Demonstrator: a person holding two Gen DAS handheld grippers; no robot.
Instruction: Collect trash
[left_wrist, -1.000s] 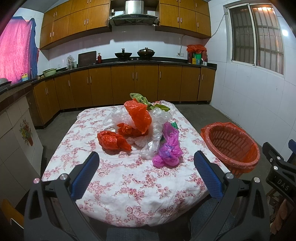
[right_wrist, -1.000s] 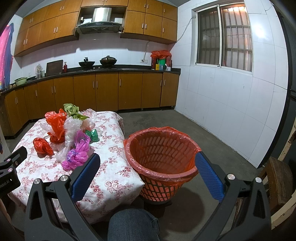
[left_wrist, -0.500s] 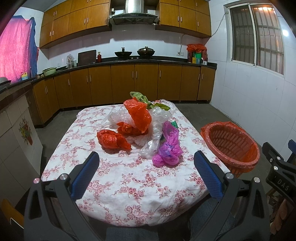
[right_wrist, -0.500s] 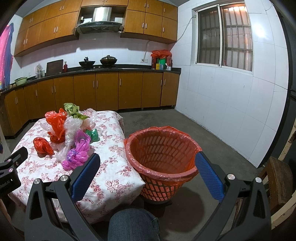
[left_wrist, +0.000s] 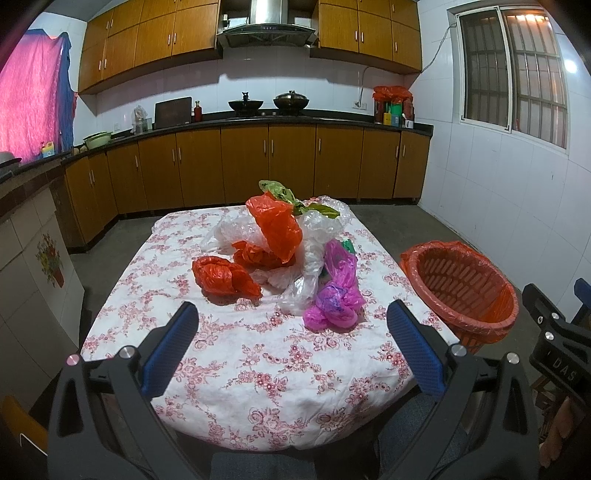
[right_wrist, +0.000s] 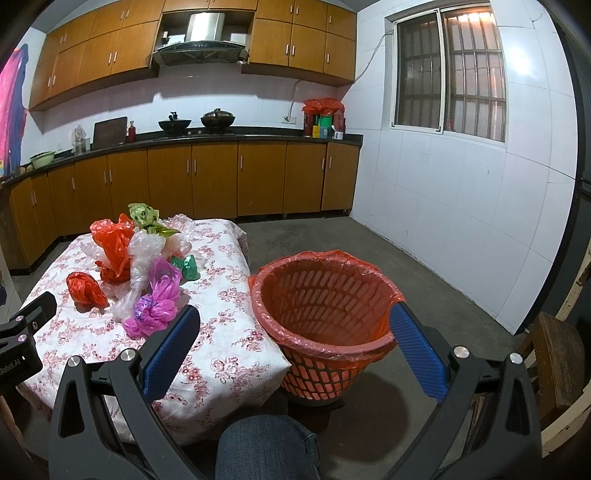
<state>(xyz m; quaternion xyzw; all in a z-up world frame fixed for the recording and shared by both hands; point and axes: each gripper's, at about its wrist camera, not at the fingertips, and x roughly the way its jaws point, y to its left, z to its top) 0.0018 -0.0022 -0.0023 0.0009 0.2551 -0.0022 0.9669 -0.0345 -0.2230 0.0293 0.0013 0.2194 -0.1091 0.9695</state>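
the left gripper (left_wrist: 291, 332) hangs over the near edge of the table (left_wrist: 258, 387), its blue-padded jaws spread wide with nothing between them. the table wears a white cloth printed with pink flowers. on it, from left to right, lie a crumpled red bag (left_wrist: 223, 277) resting apart at the near left of the heap; a second red bag (left_wrist: 258, 254) just behind it; a tall orange-red bag (left_wrist: 275, 227) standing upright at the middle of the pile; clear plastic bags (left_wrist: 314, 243) bunched around and under it; a green bag (left_wrist: 280, 190) at the top rear; and a magenta bag (left_wrist: 338, 299) at the near right, touching the clear plastic. in the right wrist view a small dark-green bag (right_wrist: 186, 267) shows behind the magenta one. to the right of the table, on the floor just beside its corner, stands a red slatted basket (right_wrist: 325, 306) lined with a red bag, its inside bare of trash. the right gripper (right_wrist: 293, 336) is likewise released, jaws wide, framing the basket's near rim without touching it. a knee in blue denim (right_wrist: 267, 446) appears at the bottom edge. a wooden chair (right_wrist: 557, 365) stands at far right.
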